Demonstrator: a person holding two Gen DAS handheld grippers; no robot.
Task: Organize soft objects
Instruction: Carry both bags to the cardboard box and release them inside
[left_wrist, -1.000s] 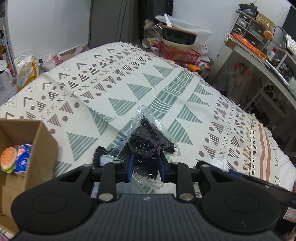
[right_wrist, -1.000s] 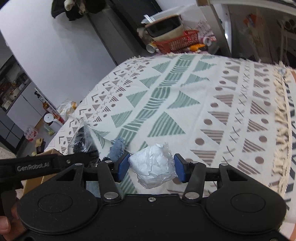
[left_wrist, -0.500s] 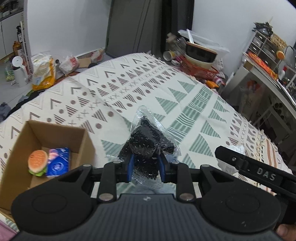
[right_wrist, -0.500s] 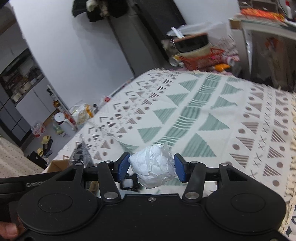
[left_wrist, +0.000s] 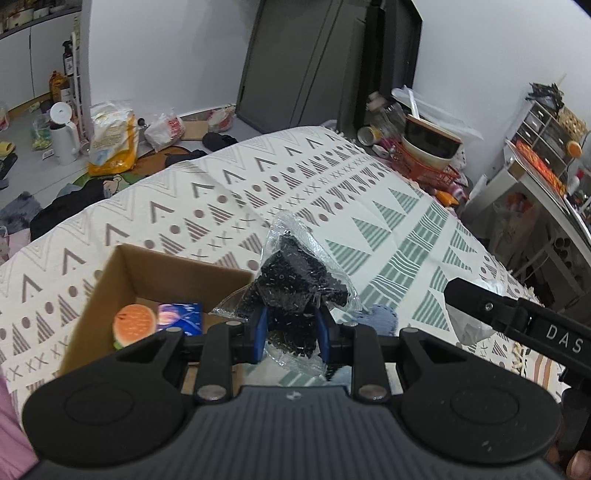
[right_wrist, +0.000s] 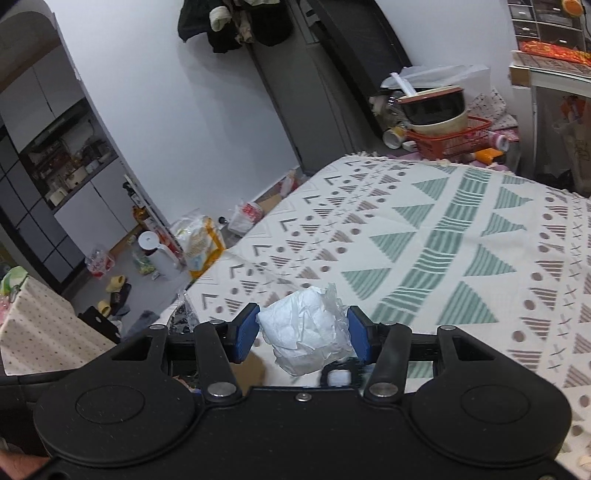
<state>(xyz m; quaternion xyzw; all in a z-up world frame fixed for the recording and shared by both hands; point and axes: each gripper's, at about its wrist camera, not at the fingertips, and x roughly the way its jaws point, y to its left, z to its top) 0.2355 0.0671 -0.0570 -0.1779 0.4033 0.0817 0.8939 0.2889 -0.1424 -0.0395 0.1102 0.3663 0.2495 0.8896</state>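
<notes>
We hold two soft things above the bed (left_wrist: 369, 221), one in each gripper. Our left gripper (left_wrist: 290, 332) has its jaws clamped on a clear bag of black bits (left_wrist: 299, 280), which hangs just beside the near right corner of the cardboard box (left_wrist: 110, 280). The box already holds a toy burger (left_wrist: 133, 325) and a blue packet (left_wrist: 181, 317). Our right gripper (right_wrist: 303, 334) has its jaws closed on a crumpled white wad (right_wrist: 304, 332), over the bed's edge and close to the box as far as we can tell.

To do this well, we should carry the bag fully over the box opening, lower it past the rim, then part the jaws, so its loose plastic does not snag the wall. The wad can follow into the free space.
</notes>
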